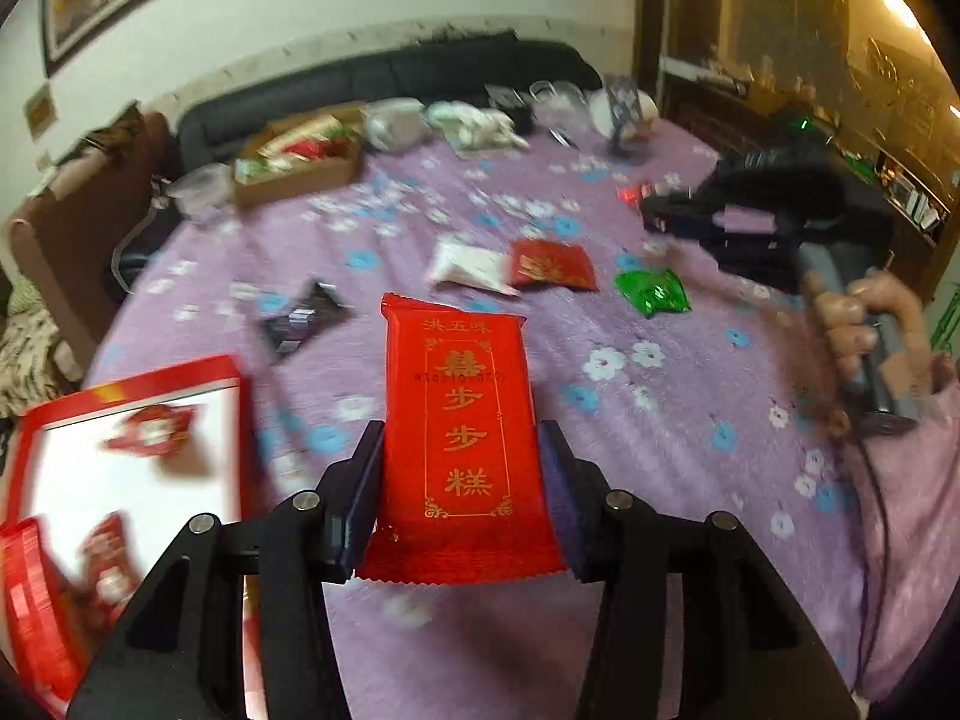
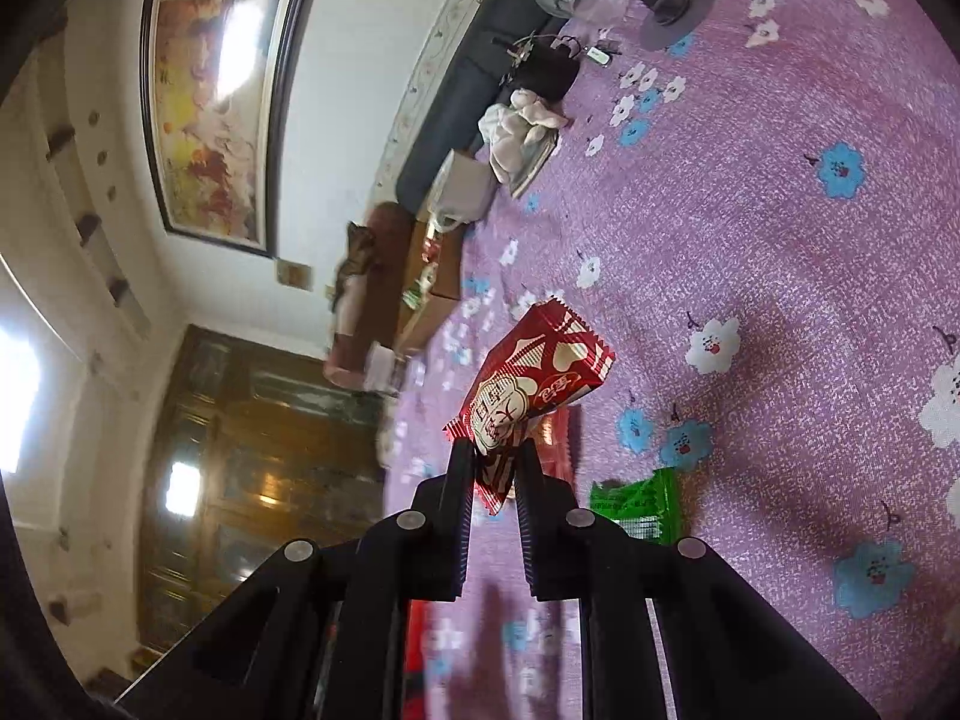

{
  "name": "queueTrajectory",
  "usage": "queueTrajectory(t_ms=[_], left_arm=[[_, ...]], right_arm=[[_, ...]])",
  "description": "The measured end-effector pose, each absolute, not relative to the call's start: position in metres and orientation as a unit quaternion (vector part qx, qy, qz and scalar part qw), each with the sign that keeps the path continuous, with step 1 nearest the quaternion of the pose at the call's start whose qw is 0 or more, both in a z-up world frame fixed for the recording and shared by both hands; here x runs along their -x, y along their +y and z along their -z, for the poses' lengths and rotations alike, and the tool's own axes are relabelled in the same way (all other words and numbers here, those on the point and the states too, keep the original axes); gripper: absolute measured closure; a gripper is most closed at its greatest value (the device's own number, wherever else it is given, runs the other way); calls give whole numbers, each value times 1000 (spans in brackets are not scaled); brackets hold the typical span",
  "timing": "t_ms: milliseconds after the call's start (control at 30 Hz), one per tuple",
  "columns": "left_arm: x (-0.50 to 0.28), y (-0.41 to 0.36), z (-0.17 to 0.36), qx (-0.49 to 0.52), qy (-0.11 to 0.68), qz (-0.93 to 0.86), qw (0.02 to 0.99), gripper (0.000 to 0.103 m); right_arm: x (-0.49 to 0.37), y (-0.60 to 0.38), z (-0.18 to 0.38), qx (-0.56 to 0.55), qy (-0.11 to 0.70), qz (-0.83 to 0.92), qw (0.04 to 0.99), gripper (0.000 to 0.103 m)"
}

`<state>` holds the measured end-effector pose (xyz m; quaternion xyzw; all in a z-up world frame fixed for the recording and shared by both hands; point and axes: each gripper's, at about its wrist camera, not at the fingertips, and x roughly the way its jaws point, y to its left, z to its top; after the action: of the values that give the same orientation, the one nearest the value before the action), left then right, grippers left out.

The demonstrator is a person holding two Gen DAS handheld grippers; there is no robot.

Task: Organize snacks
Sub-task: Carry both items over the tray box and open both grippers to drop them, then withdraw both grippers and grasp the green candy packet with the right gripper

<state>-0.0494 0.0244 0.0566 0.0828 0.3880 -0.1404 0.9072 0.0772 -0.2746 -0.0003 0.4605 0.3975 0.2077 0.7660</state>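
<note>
My left gripper [image 1: 461,438] is shut on a long red snack packet with gold characters [image 1: 459,414], held above the purple flowered cloth [image 1: 600,420]. A red-rimmed white box [image 1: 120,468] with a few red-and-white snacks lies at the lower left. My right gripper [image 2: 495,450] is shut on a red-and-white candy packet [image 2: 528,384], lifted above the cloth; it also shows in the left wrist view [image 1: 654,216] at the right. Loose on the cloth lie a white packet [image 1: 468,267], a red packet [image 1: 552,267], a green packet [image 1: 654,294] and a dark packet [image 1: 303,321].
A cardboard box of snacks [image 1: 300,162] stands at the far left of the cloth. Plastic bags, a cloth bundle [image 1: 480,123] and a small fan stand [image 1: 624,114] line the far edge before a dark sofa. A green packet [image 2: 639,507] lies under my right gripper.
</note>
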Motion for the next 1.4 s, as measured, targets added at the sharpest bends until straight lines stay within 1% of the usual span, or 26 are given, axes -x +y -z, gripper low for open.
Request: queueTrajectory(t_ms=[233,400,467,500,633,733,933,1000,1100,1200,1300,1400], left_arm=[[79,103,-76,-64,365,62,927,55],[89,148,-69,-50,358,13,932,55],[89,163,-66,-38,360,3,932,55],[90,168,-65,-34,360,-2,932,55],[86,188,-61,-14,359,-14,933,55],[90,199,-57,-2,357,-16,934,55],[99,217,-54,7,354,-19,935,55],[101,223,-54,7,352,-20,936,55],[105,229,-56,7,344,-32,939,54],[108,232,-59,-3,333,-46,942,51],[107,230,-59,-7,330,-44,943,50],[105,223,-59,-12,331,-31,943,47]], right_arm=[[-76,-243,-1,-387,426,-201,792,89],[-66,-208,-11,-304,437,-189,825,89],[-58,-192,-20,-290,432,-200,830,89],[-53,-180,-26,-291,429,-219,827,89],[-25,-112,-60,-214,409,-267,846,90],[-8,-55,-72,-181,411,-314,836,90],[21,55,-70,-104,426,-382,814,90],[27,80,-64,-85,430,-388,811,86],[38,107,-57,-68,439,-406,799,85],[40,107,-60,-81,433,-420,793,61],[33,82,-66,-97,416,-398,812,61],[20,38,-66,-112,413,-349,834,60]])
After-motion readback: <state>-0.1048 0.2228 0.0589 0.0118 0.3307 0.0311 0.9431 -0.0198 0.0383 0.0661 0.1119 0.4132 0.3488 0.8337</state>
